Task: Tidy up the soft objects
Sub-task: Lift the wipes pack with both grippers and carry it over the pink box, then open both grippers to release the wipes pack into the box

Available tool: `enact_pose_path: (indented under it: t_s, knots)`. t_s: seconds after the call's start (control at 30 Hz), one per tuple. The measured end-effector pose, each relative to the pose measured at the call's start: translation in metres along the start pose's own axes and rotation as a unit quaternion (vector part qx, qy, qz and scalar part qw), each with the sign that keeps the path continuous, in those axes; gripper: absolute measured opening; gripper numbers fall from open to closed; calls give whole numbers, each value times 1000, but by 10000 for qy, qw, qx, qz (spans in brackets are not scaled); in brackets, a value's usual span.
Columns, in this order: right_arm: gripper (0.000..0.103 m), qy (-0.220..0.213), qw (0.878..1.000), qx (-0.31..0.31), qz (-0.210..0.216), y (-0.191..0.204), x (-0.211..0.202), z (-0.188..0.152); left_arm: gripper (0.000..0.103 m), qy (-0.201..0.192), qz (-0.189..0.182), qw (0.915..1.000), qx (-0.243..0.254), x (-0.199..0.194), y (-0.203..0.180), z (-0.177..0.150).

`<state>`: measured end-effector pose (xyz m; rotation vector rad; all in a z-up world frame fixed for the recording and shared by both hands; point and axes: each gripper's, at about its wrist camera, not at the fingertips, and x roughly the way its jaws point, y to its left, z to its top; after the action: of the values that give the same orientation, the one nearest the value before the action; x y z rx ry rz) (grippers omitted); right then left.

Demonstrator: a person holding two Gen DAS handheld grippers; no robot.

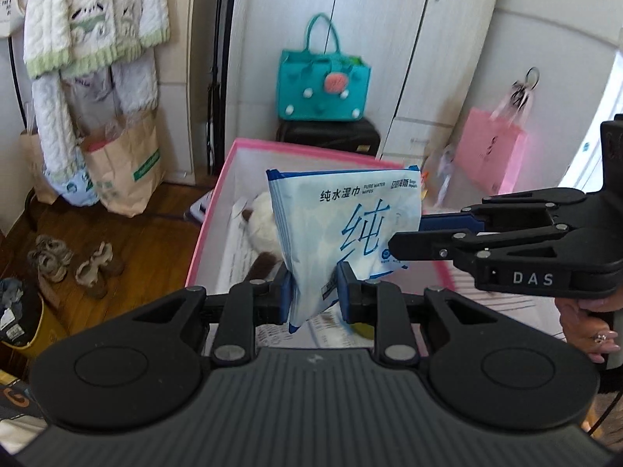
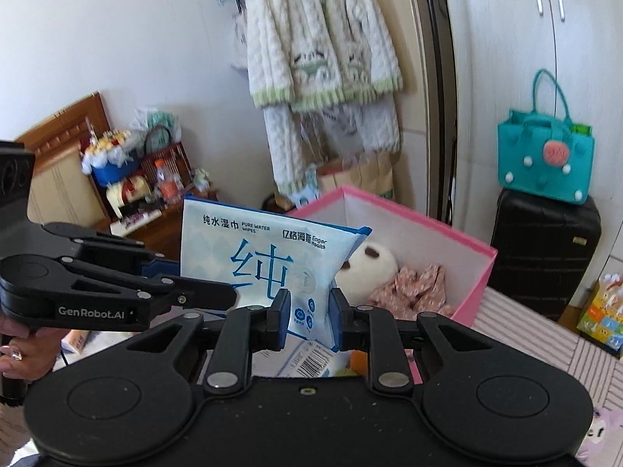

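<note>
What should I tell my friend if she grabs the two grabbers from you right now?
Left gripper: shut on the wipes pack, low on one side.
Right gripper: shut on the same pack, on its other side.
The pack hangs above the open pink box.
Already in the box: a white plush toy and a pink floral cloth.
Left to do: lower the pack into the box, then probably open both grippers.

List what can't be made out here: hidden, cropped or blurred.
- Box floor: left wrist view, covered by the wipes pack and left gripper.
- Plush toy: left wrist view, mostly behind the pack; clearer in the right wrist view.
- Pack's lower print: right wrist view, covered by the right gripper.
- Pink bag: left wrist view, blurred.
- Yellow-green thing: left wrist view, mostly behind a finger.
</note>
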<state>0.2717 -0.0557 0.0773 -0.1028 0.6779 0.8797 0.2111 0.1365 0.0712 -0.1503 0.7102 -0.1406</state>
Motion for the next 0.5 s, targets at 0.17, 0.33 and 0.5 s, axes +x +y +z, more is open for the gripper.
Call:
enact_pose_path:
  t_s: [0.17, 0.33, 0.5]
  knots:
    - [26, 234, 9996, 153, -46, -6, 22, -8, 22, 205, 33, 9998, 20, 16, 6, -5]
    - [29, 458, 9987, 156, -136, -8, 35, -9, 23, 396, 63, 9992, -79, 33, 13, -4]
    - [35, 582, 9979, 244, -162, -9, 41, -11, 28, 537, -47, 9982, -267, 38, 12, -5]
